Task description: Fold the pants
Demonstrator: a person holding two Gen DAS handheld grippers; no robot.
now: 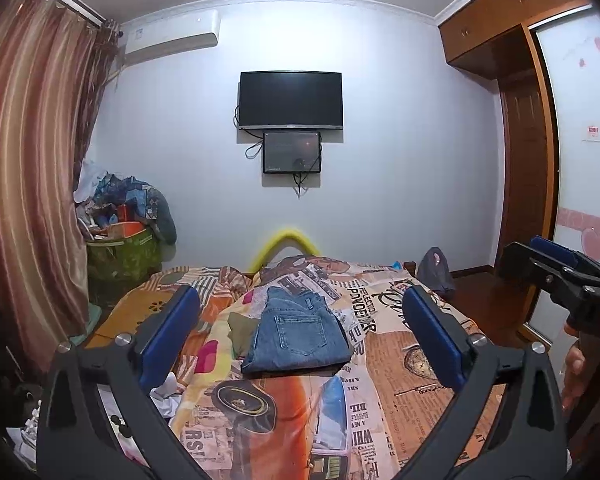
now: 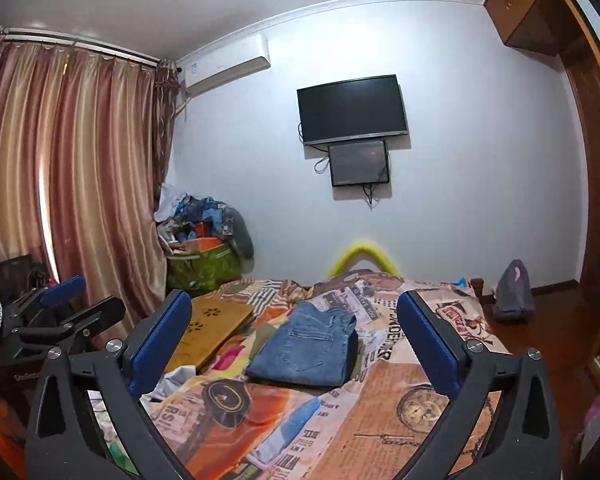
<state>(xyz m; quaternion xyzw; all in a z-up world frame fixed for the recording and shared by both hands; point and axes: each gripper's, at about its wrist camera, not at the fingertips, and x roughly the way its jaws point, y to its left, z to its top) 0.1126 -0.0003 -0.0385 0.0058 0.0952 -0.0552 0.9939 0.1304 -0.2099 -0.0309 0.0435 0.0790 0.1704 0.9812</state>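
White wall (image 1: 400,140), mounted TV (image 1: 291,100), striped curtains (image 1: 32,152), wooden wardrobe (image 1: 516,12)

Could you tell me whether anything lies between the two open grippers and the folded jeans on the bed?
Nothing visible does. The jeans lie folded on the bedspread, with only bare bedspread between them and the left gripper and right gripper, both open and empty.
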